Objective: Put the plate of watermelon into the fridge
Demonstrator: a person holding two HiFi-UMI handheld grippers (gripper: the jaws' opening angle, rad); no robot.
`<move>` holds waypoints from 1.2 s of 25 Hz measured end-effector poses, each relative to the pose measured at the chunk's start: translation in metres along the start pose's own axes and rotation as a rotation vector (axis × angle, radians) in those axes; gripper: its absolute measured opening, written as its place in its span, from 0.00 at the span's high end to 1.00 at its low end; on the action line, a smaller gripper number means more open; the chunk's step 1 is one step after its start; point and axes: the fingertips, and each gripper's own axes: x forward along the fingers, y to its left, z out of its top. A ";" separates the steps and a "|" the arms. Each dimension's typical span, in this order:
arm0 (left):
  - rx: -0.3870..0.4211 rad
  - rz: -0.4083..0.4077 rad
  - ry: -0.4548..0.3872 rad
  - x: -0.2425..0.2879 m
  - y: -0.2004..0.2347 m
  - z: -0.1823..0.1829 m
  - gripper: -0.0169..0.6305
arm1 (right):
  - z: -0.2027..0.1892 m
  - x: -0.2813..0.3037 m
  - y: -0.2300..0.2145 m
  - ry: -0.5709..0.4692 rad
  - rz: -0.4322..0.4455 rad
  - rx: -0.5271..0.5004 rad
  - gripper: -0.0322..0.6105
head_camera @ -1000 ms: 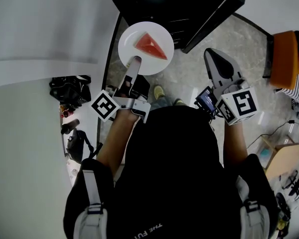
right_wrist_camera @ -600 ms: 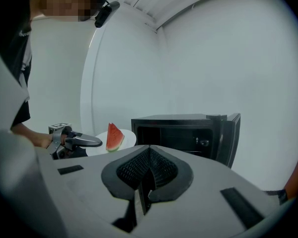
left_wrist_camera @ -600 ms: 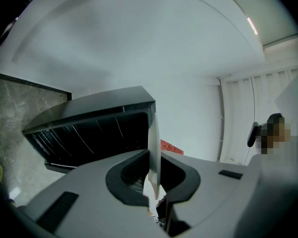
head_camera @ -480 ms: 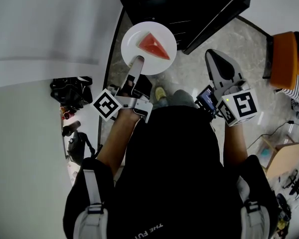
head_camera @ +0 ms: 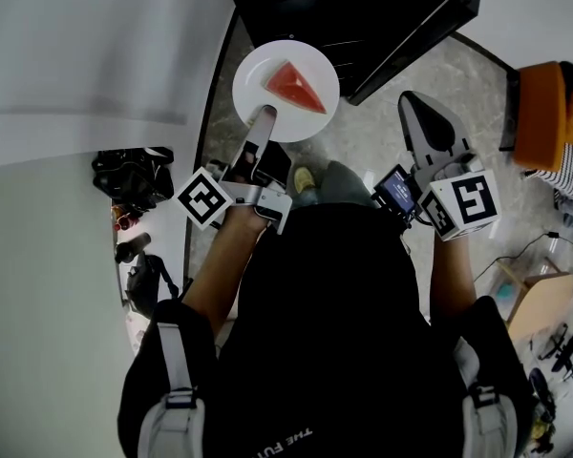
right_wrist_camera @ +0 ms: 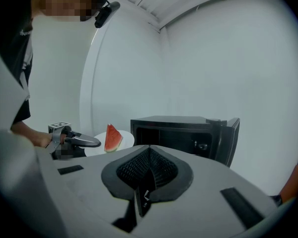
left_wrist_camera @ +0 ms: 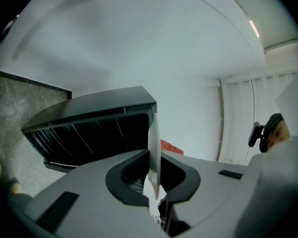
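The left gripper [head_camera: 265,114] holds a white plate [head_camera: 258,70] by its near rim. In the left gripper view its 2 jaws are closed narrow on the thin edge of the plate [left_wrist_camera: 154,148]. 1 red slice of watermelon [head_camera: 294,86] lies on the plate, on the side away from the gripper. The plate is in the air, about level, just in front of the open black fridge [head_camera: 363,17] and not inside it. The fridge stands on a grey stone floor [head_camera: 411,60], and its door [right_wrist_camera: 231,138] is swung open to the right. The right gripper [head_camera: 415,103] is well apart from the plate, over the floor to the right of it. Its 2 jaws are pressed together with nothing between them, as the right gripper view shows [right_wrist_camera: 149,150].
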 end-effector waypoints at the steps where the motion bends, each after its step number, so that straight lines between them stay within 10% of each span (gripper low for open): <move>1: -0.001 0.001 -0.001 0.000 0.001 0.000 0.94 | -0.001 0.000 0.000 0.001 0.000 -0.003 0.94; 30: 0.006 -0.027 -0.017 0.000 -0.001 0.001 0.94 | 0.033 -0.017 -0.029 0.068 0.067 -0.405 0.94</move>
